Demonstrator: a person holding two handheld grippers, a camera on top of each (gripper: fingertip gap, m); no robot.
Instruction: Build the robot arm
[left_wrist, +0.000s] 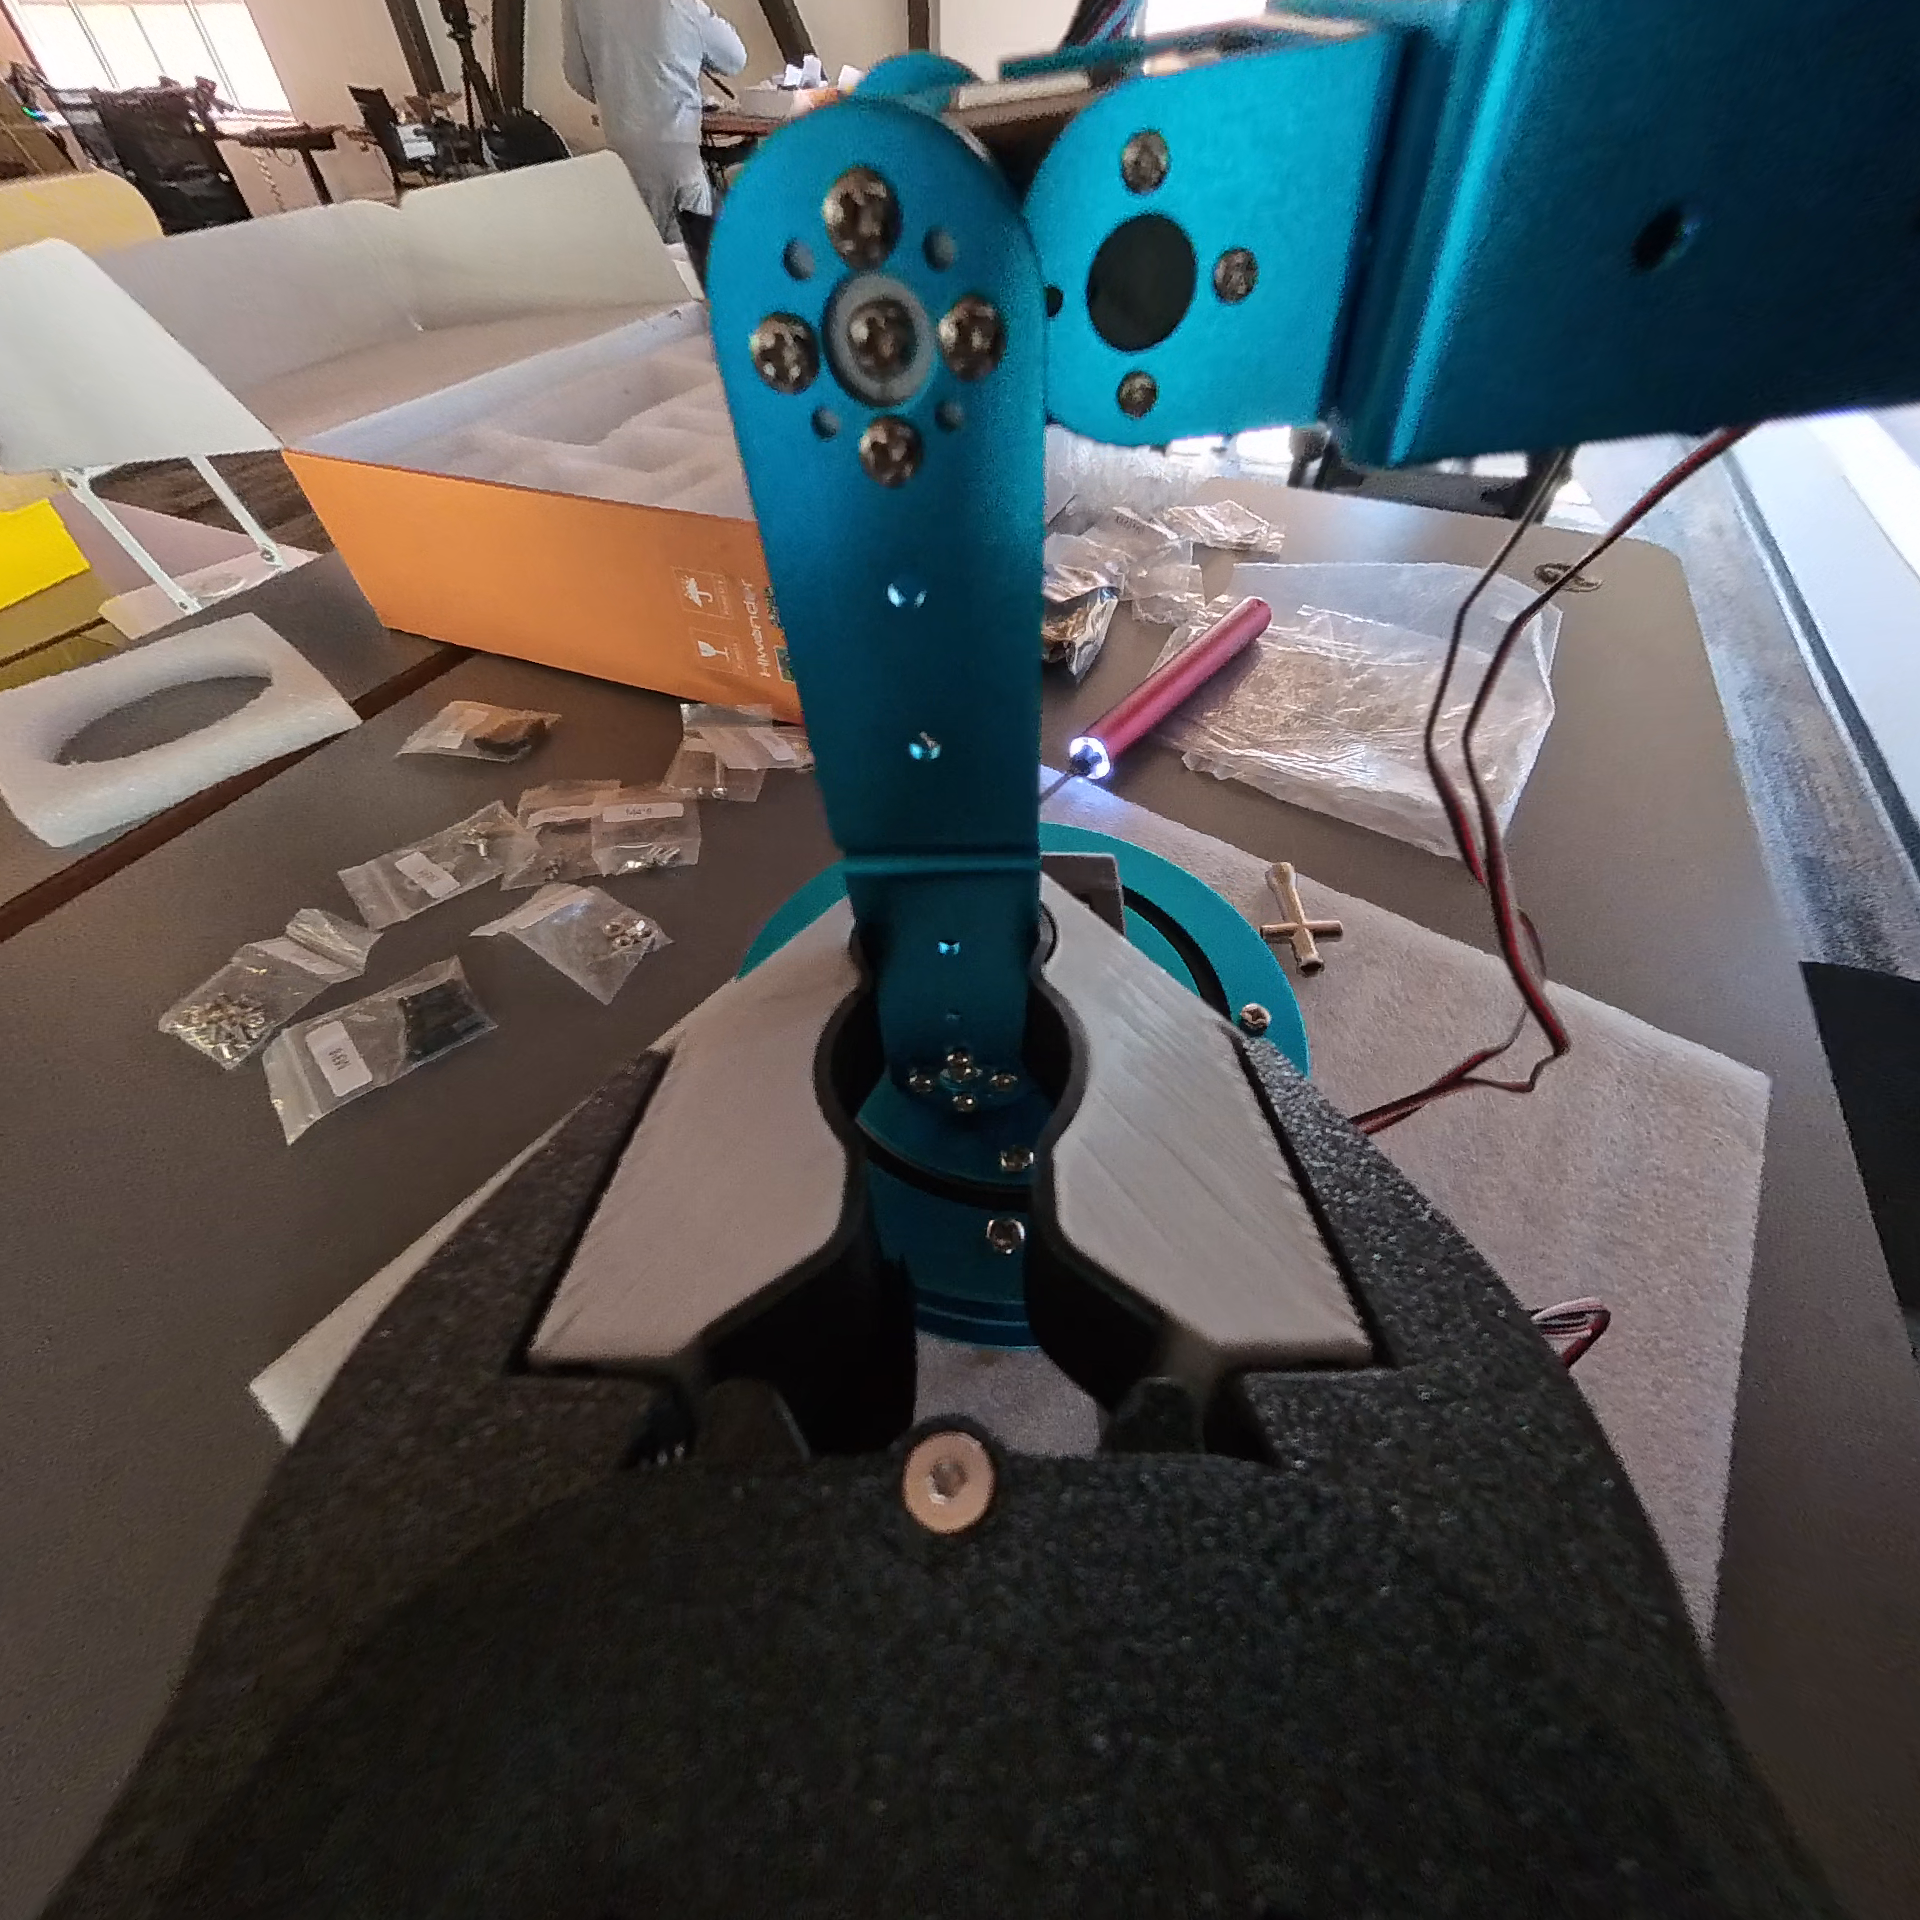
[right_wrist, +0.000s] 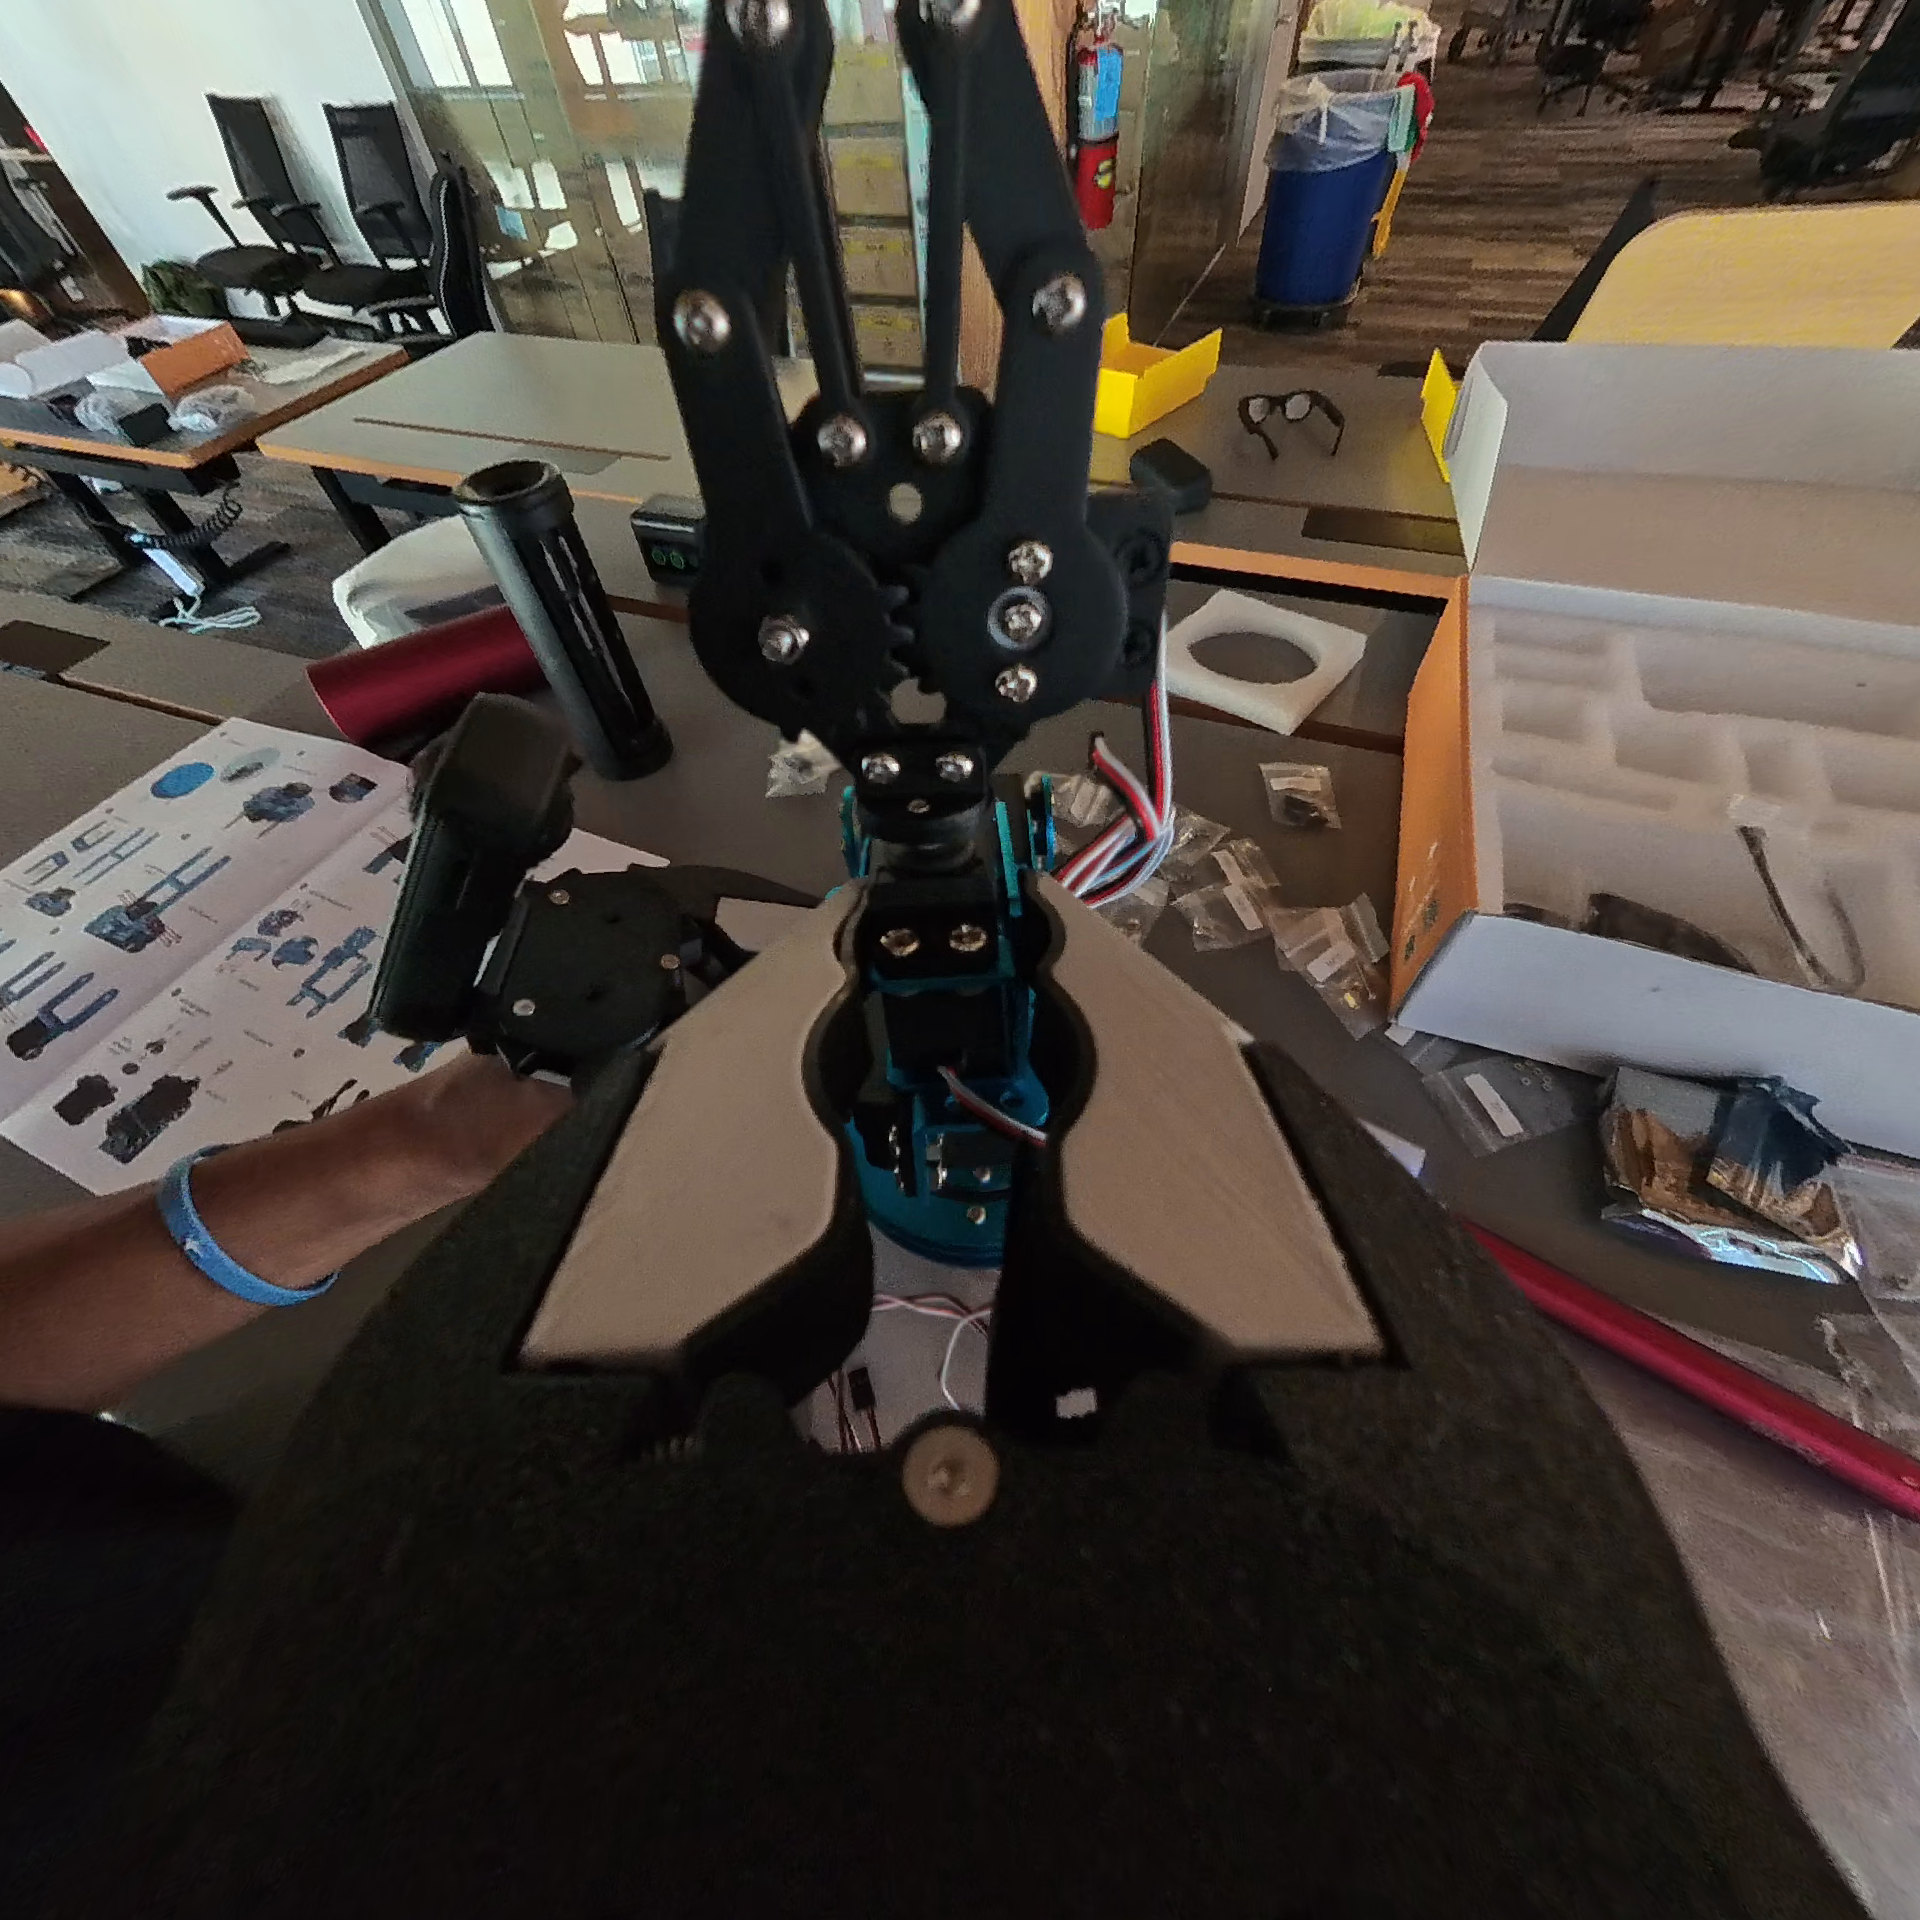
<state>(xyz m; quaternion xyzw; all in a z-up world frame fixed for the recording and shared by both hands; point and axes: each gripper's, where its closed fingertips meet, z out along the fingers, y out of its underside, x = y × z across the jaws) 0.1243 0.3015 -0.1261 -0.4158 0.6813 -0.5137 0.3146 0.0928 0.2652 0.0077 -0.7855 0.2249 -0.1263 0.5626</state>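
Two grips steady one blue kit arm (left_wrist: 883, 499) upright mid-desk (left_wrist: 312, 1195): left hand-held gripper (left_wrist: 951, 997) clamps its lower bracket, right hand-held gripper (right_wrist: 935, 966) closes around its wrist servo (right_wrist: 930, 945)

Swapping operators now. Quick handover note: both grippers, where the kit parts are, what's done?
Left gripper: jaws shut on the blue bracket of the small robot arm, just above its round blue base.
Right gripper: jaws shut on the arm's wrist servo section, below the black claw.
On the table: pink screwdriver with its tip light on, cross wrench, screw bags, orange box, instruction sheet.
Done: arm stands assembled from base to claw, servo wires hanging loose.
Left: cannot tell from these views.
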